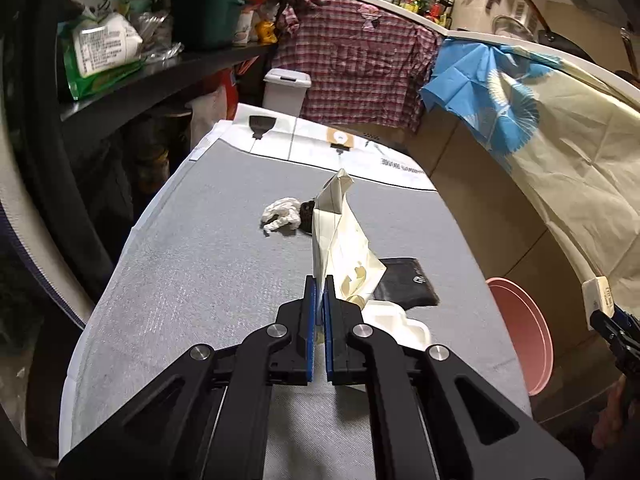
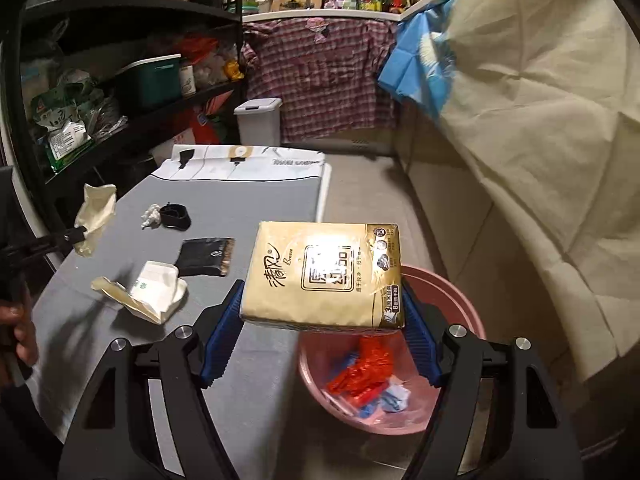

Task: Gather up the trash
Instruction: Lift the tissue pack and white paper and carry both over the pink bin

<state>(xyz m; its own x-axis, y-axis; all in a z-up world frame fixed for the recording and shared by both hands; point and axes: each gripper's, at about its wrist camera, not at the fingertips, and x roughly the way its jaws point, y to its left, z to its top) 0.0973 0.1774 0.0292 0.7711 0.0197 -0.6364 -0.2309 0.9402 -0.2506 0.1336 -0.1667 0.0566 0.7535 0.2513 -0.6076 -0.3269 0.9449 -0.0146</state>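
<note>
A cluttered kitchen storeroom: dark shelving [image 2: 120,60] fills the upper left of both views, and a plaid shirt [image 2: 320,76] hangs at upper centre. A grey-covered desk [image 1: 192,264] runs up the middle of the left wrist view.

Containers: a pink basin [image 2: 456,308] stands on the floor beside the desk, lower centre-right in the right wrist view. It contains crumpled red plastic [image 2: 364,368] plus blue and white scraps. A lidded white bin [image 2: 258,120] stands beyond the desk's far end; its contents are not visible.

The left gripper [image 1: 319,296] has its jaws clenched on a cream paper wrapper [image 1: 340,236], lifted clear of the desk. The right gripper [image 2: 320,320] has its jaws wide, grasping a gold tissue pack [image 2: 324,276] held over the basin's near rim.

On the desk lie a white crumpled tissue [image 1: 282,214], a black sachet [image 1: 404,284] and an open white carton [image 2: 156,292].

Only the right wrist view shows the basin's contents and the tissue pack; the left wrist view shows just the basin's rim at the right edge.
</note>
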